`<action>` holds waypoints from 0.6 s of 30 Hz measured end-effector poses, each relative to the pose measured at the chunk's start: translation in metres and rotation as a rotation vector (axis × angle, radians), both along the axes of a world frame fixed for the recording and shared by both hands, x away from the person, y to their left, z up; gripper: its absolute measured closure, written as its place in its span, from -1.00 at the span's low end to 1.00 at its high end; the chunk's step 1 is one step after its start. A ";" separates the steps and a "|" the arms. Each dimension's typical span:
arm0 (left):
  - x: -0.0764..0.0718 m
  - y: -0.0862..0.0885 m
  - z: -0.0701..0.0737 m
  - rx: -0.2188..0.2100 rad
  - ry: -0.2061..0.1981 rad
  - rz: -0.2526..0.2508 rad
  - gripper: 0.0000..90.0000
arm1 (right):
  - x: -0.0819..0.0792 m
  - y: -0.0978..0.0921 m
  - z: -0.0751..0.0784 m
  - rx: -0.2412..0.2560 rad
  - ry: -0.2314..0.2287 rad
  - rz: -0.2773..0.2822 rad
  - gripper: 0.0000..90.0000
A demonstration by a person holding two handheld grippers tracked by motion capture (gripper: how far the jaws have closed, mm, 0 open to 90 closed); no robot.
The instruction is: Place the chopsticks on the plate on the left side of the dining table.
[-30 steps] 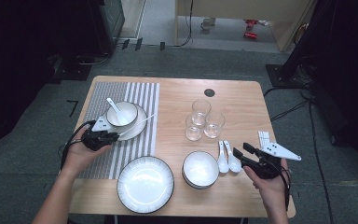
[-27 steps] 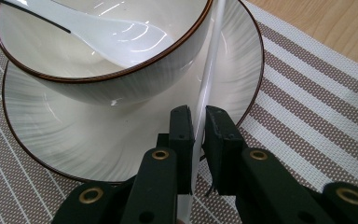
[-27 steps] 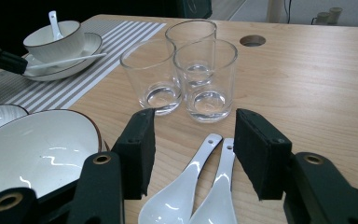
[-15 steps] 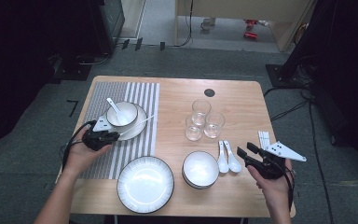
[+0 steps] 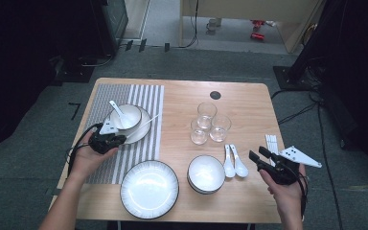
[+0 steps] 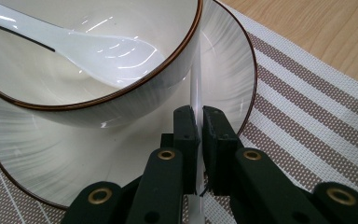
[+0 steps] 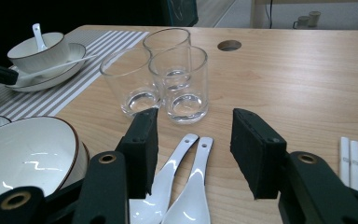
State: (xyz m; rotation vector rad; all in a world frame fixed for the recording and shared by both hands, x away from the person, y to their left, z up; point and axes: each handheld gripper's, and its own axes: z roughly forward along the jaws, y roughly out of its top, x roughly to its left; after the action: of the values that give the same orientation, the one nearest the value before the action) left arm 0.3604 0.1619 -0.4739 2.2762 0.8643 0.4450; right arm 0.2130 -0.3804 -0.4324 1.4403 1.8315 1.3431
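Chopstick [image 6: 196, 88], thin and white, is pinched in the left gripper [image 6: 199, 122] at the plate's [image 6: 228, 70] five o'clock edge; the right gripper [image 7: 193, 140] hangs released above two spoons [image 7: 186, 186].

Wooden bench [image 5: 249, 115] on grey carpet floor [image 5: 24, 177]; black cables [image 5: 311, 108] trail right; dark equipment stands [image 5: 100, 28] behind; lit doorway beyond.

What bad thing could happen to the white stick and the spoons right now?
The left gripper is shut on a thin white chopstick lying across the plate beside the bowl. A jerk might tip the bowl or roll the chopstick off. The right gripper is open over two spoons lying side by side, so it might grab both. The glasses just beyond could be bumped.
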 end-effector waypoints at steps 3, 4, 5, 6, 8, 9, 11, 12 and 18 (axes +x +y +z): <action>0.000 -0.001 0.000 -0.002 -0.001 0.001 0.91 | -0.001 -0.003 0.000 0.003 0.001 -0.006 0.16; 0.000 -0.001 0.000 -0.003 -0.002 0.002 0.91 | -0.001 -0.004 0.000 0.004 0.001 -0.008 0.16; 0.000 -0.001 0.000 -0.004 -0.002 0.004 0.90 | -0.001 -0.004 0.000 0.005 0.001 -0.011 0.16; 0.000 -0.002 0.000 -0.007 -0.001 0.005 0.90 | -0.001 -0.005 0.000 0.006 -0.001 -0.013 0.17; -0.001 -0.002 0.000 -0.016 -0.003 0.007 0.89 | -0.002 -0.006 0.000 0.008 -0.001 -0.014 0.17; -0.001 -0.002 0.000 -0.021 -0.004 0.007 0.87 | -0.002 -0.006 0.000 0.009 0.001 -0.015 0.17; -0.002 -0.001 0.002 -0.044 -0.012 0.015 0.77 | -0.002 -0.007 0.000 0.009 0.001 -0.016 0.17; -0.003 -0.001 0.003 -0.054 -0.013 0.017 0.71 | -0.002 -0.007 0.000 0.010 0.001 -0.016 0.17; -0.010 0.001 0.011 -0.093 -0.021 0.011 0.49 | -0.003 -0.012 0.000 0.017 0.002 -0.030 0.17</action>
State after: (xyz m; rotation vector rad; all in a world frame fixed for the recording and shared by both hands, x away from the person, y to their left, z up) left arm 0.3509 0.1627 -0.4633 2.1794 0.8694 0.4248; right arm 0.2100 -0.3920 -0.4320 1.4724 1.7969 1.3459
